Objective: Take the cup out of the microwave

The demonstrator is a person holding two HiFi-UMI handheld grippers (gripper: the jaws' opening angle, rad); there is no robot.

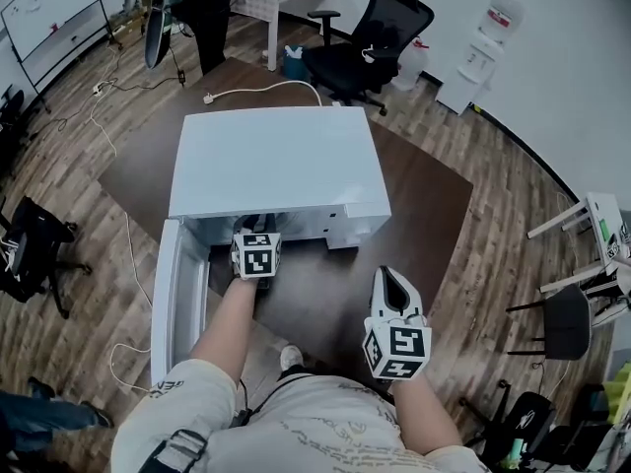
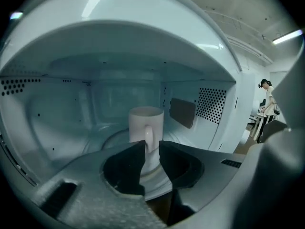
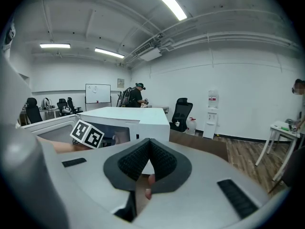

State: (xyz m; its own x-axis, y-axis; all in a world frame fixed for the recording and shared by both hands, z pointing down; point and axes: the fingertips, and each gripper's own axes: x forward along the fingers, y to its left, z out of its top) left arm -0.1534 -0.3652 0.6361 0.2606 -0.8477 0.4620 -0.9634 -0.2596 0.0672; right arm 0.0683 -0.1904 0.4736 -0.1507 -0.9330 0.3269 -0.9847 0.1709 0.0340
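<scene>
A white cup [image 2: 146, 120] stands on the glass turntable [image 2: 112, 140] inside the white microwave [image 1: 276, 161], handle turned toward me. My left gripper [image 2: 151, 147] reaches into the cavity, open by a narrow gap, and the cup's handle [image 2: 148, 138] sits right at its tips. In the head view the left gripper [image 1: 254, 230] is at the oven's mouth and the cup is hidden. The microwave door [image 1: 177, 304] hangs open to the left. My right gripper [image 1: 394, 286] hovers over the brown table, shut with nothing in it [image 3: 149, 144].
The microwave [image 3: 128, 116] stands on a dark brown table [image 1: 424, 195] with its power cable [image 1: 261, 92] trailing off the back. A black office chair [image 1: 380, 33], a water dispenser [image 1: 488, 47] and a person [image 1: 212, 8] are beyond the table. A white stool [image 1: 592, 225] stands right.
</scene>
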